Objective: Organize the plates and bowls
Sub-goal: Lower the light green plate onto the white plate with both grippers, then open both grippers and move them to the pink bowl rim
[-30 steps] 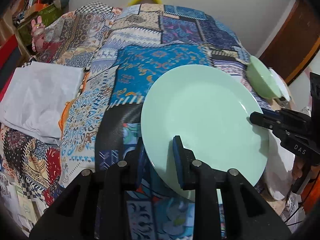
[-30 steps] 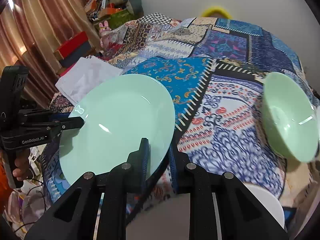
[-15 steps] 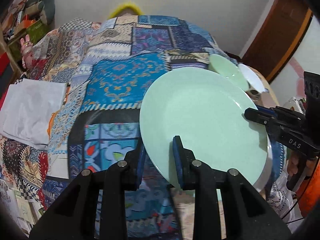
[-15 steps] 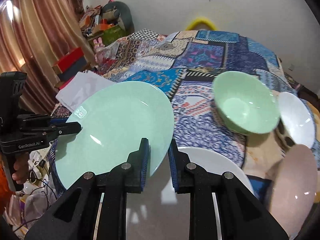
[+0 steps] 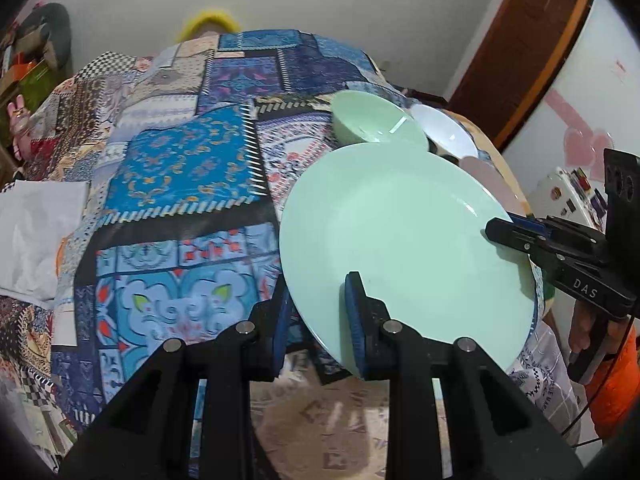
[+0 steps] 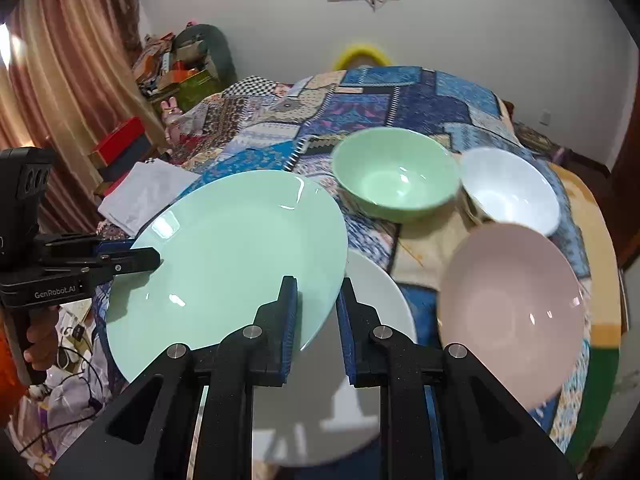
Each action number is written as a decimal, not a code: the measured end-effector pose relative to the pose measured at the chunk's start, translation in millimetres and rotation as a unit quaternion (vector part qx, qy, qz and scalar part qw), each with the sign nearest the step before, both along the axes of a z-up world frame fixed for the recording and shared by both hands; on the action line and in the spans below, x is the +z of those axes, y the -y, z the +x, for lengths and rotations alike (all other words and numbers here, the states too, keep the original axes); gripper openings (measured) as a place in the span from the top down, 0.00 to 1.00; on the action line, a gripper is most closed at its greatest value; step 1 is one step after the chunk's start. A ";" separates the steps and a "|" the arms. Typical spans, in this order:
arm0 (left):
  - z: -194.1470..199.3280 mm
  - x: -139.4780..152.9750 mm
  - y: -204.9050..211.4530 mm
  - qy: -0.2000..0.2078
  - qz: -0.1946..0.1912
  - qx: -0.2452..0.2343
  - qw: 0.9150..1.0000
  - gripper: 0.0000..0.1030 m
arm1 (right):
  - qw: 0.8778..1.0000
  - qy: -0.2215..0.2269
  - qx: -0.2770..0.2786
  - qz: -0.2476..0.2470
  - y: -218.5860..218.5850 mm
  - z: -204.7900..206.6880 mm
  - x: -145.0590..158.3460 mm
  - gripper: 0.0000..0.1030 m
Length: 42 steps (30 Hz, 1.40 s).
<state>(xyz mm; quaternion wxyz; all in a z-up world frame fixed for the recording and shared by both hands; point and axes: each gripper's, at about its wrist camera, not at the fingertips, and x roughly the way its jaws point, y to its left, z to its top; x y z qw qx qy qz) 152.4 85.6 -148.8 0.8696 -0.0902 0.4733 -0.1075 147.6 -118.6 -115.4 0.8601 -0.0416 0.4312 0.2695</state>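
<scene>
A pale green plate (image 5: pixel 400 232) (image 6: pixel 240 256) hangs tilted in the air, gripped on two sides. My left gripper (image 5: pixel 318 304) is shut on its near rim, and it shows as the black tool (image 6: pixel 152 258) at the plate's left edge. My right gripper (image 6: pixel 318 292) is shut on the plate's right rim, above a white plate (image 6: pixel 372 320) on the patchwork cloth. Beyond stand a green bowl (image 6: pixel 396 184) (image 5: pixel 372 124), a white bowl (image 6: pixel 508 192) (image 5: pixel 444 132) and a pink plate (image 6: pixel 512 304).
A patchwork cloth (image 5: pixel 180 160) covers the surface. A folded white cloth (image 5: pixel 36 224) (image 6: pixel 144 196) lies at its left side. Boxes and clutter (image 6: pixel 176 68) stand by the curtain at the far left. A brown door (image 5: pixel 520 52) is at the right.
Both grippers have carried the green plate to the right and a little higher. It now hangs over the white plate, and the bowls and pink plate have come into view.
</scene>
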 end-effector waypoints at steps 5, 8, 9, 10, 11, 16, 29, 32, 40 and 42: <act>0.0 -8.4 15.5 -0.012 -0.005 -0.015 1.000 0.75 | 1.000 -0.013 -0.019 0.007 17.8 -7.9 -8.2 0.82; -0.1 -14.3 22.8 -0.019 -0.005 -0.021 1.000 0.75 | 0.999 -0.025 -0.030 0.014 27.3 -13.4 -17.1 0.82; 0.1 -16.4 24.8 -0.021 -0.005 -0.024 0.999 0.75 | 0.999 -0.027 -0.031 0.014 28.8 -14.1 -18.8 0.82; 0.2 -18.8 27.0 -0.023 -0.003 -0.026 0.999 0.75 | 0.999 -0.031 -0.034 0.016 30.4 -15.0 -21.1 0.82; 0.5 -20.9 28.5 -0.026 -0.002 -0.028 0.999 0.75 | 0.999 -0.035 -0.036 0.017 32.3 -15.0 -23.3 0.82; 2.6 -31.8 32.7 -0.037 0.002 -0.034 0.999 0.75 | 0.997 -0.053 -0.045 0.021 39.4 -15.7 -35.2 0.82; 12.0 -40.6 34.6 -0.037 0.015 -0.032 0.999 0.75 | 0.996 -0.070 -0.052 0.030 43.6 -11.1 -48.0 0.82; 14.1 -40.8 36.4 -0.034 0.029 -0.030 0.999 0.75 | 0.996 -0.070 -0.051 0.030 43.4 -9.6 -48.5 0.82; 12.4 -53.0 32.3 -0.057 0.034 -0.026 0.997 0.74 | 0.997 -0.059 -0.041 0.004 38.0 -14.3 -48.0 0.82; 13.2 -57.2 30.8 -0.067 0.024 -0.026 0.997 0.74 | 0.997 -0.060 -0.039 0.002 39.0 -13.9 -48.1 0.82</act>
